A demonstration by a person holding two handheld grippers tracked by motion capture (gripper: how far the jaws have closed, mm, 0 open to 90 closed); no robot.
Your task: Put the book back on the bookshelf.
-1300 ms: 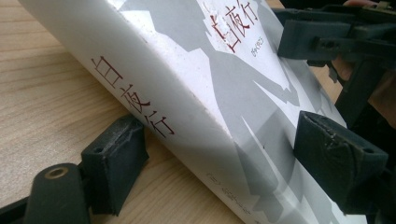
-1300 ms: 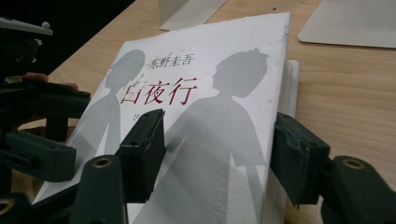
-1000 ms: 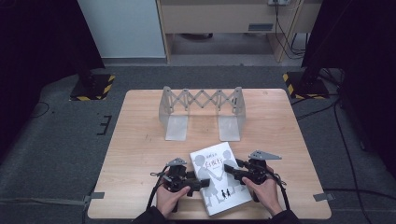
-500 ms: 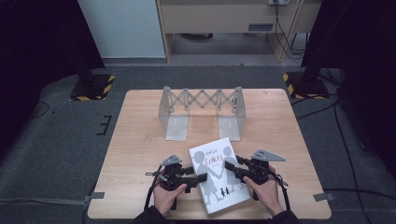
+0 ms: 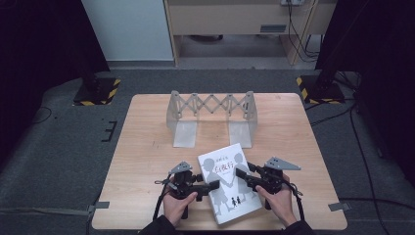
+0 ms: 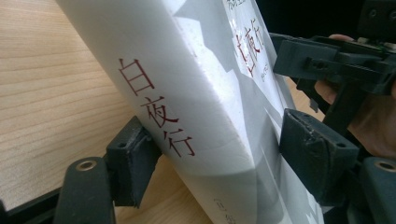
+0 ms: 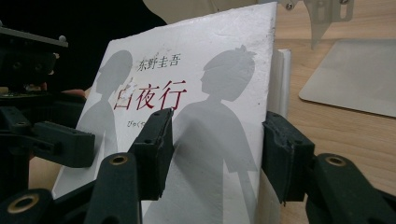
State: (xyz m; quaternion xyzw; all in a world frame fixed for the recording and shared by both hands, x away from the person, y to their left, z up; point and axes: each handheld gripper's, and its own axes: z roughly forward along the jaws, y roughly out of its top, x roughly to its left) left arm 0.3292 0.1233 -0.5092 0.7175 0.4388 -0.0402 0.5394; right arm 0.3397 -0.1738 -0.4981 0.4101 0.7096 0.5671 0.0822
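White book (image 5: 229,183), raised off the table (image 5: 147,147)

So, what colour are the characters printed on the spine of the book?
Dark red, on the white spine of the book; the left gripper view shows it best.

Lab/studio, black curtains (image 5: 44,49), hazard-taped stand bases (image 5: 98,92), floor cables (image 5: 364,147)

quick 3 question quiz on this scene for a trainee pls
1. True or false: the book lies closed between the two grippers.
2. What stands on the table beyond the book? A) rack B) mug C) lamp
3. Which part of the book sits between the left gripper jaws?

Key:
1. True
2. A
3. The spine, with red characters; its pads touch the book on both sides.
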